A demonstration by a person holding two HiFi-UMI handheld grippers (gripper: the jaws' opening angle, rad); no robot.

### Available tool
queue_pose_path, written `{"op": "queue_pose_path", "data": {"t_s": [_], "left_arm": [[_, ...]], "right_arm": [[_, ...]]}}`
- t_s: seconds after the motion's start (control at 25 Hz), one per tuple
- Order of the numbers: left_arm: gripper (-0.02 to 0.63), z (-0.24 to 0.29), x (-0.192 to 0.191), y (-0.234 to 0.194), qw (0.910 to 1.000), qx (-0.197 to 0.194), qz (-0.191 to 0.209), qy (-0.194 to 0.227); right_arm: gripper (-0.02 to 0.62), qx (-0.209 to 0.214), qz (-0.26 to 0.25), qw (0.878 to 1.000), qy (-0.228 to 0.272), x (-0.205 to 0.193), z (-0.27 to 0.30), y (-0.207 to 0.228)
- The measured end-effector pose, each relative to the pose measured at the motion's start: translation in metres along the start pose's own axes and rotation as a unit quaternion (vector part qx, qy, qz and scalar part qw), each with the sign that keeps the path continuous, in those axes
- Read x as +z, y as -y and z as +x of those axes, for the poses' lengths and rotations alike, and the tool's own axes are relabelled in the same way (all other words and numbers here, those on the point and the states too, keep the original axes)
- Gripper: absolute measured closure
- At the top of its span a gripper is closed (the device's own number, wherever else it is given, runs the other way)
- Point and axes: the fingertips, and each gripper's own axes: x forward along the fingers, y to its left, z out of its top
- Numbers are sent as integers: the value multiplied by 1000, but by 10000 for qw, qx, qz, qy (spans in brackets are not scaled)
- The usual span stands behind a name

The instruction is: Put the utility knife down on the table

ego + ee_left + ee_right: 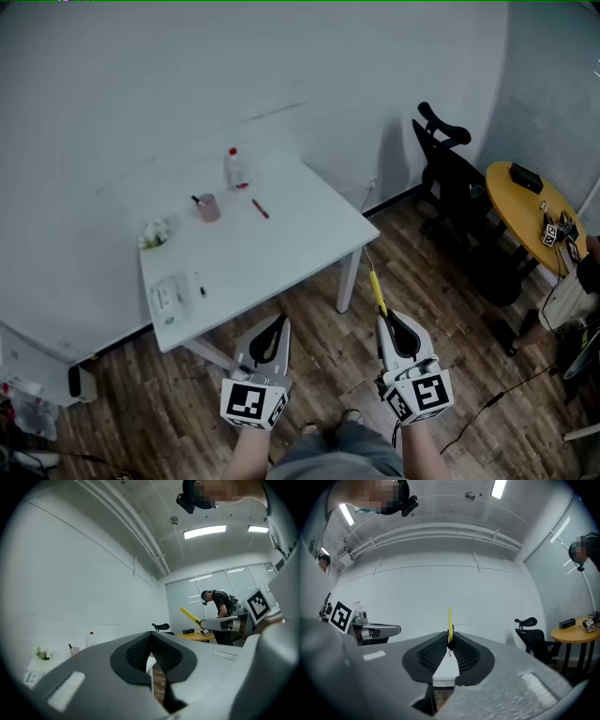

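Note:
A yellow utility knife (377, 292) sticks forward out of my right gripper (385, 322), which is shut on its rear end; in the right gripper view the knife (450, 623) stands upright between the closed jaws. My left gripper (275, 334) is shut with nothing in it, near the front edge of the white table (281, 248). From the left gripper view the knife (190, 615) shows at the right. Both grippers hover over the wooden floor, short of the table.
On the table stand a clear bottle with a red cap (233, 169), a pink cup (207, 207), a red pen (260, 209), small flowers (155, 232) and a packet (168, 298). A black office chair (450, 173) and a round yellow table (530, 202) stand at the right.

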Motion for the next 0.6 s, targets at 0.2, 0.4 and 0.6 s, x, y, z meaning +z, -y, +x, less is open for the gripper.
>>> {"op": "queue_pose_path", "data": {"t_s": [0.2, 0.4, 0.6], "left_arm": [[598, 7, -1, -1, 10000, 29, -10, -16], [598, 17, -4, 0, 10000, 74, -4, -24], [598, 32, -3, 4, 9999, 149, 9, -12]], "right_arm": [[555, 19, -4, 10000, -1, 1, 5, 6], [555, 77, -9, 10000, -10, -2, 11, 14], [555, 165, -24, 9999, 5, -1, 20, 29]]}}
